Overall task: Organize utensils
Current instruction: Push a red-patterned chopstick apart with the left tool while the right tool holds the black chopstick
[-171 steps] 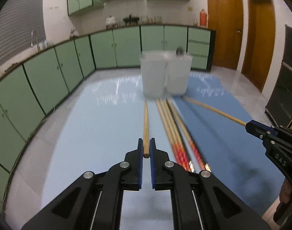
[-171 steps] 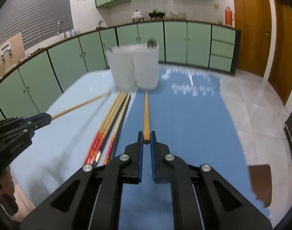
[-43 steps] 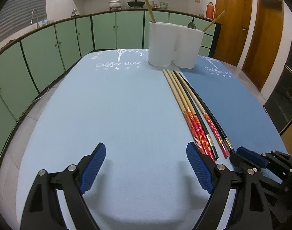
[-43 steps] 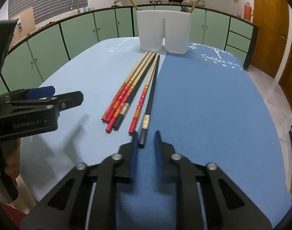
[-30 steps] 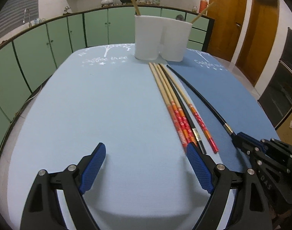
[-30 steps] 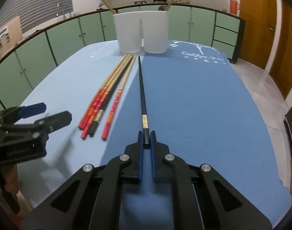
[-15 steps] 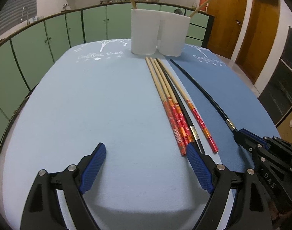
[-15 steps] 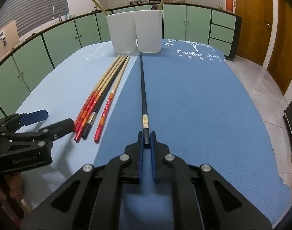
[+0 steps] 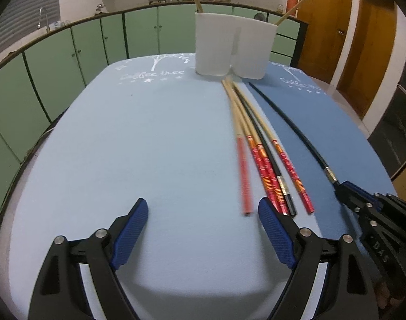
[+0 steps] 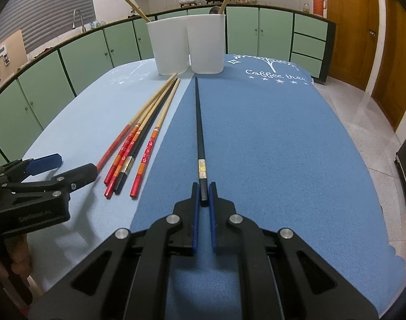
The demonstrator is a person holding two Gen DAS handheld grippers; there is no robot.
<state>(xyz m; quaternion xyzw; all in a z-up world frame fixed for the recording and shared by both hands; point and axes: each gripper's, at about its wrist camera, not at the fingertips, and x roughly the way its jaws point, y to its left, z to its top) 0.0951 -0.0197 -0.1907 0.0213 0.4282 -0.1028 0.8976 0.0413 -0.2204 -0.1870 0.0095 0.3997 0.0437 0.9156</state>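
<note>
at the far end of the surface (image 10: 283,138) stands a white 2-cup holder (image 10: 187,45), 1 chopstick leaning in each cup, their lower ends hidden. right tongs (image 10: 203,194) clench a black chopstick (image 10: 199,122); left tongs (image 9: 203,229) gape, empty, beside 5 loose chopsticks (image 9: 259,144), 1 blurred.

— What colours do you see from my tools?

— My right gripper (image 10: 202,192) is black with blue pads, and it pinches a black chopstick (image 10: 198,122) with a shiny band.

— And at ten o'clock from it?

— Tan chopsticks (image 10: 139,138) with red and orange stripy ends. The white holder (image 10: 187,45) stands at twelve o'clock. The cloth (image 10: 269,138) is dark blue with white stars and words; its other half (image 9: 139,144) is pale blue.
</note>
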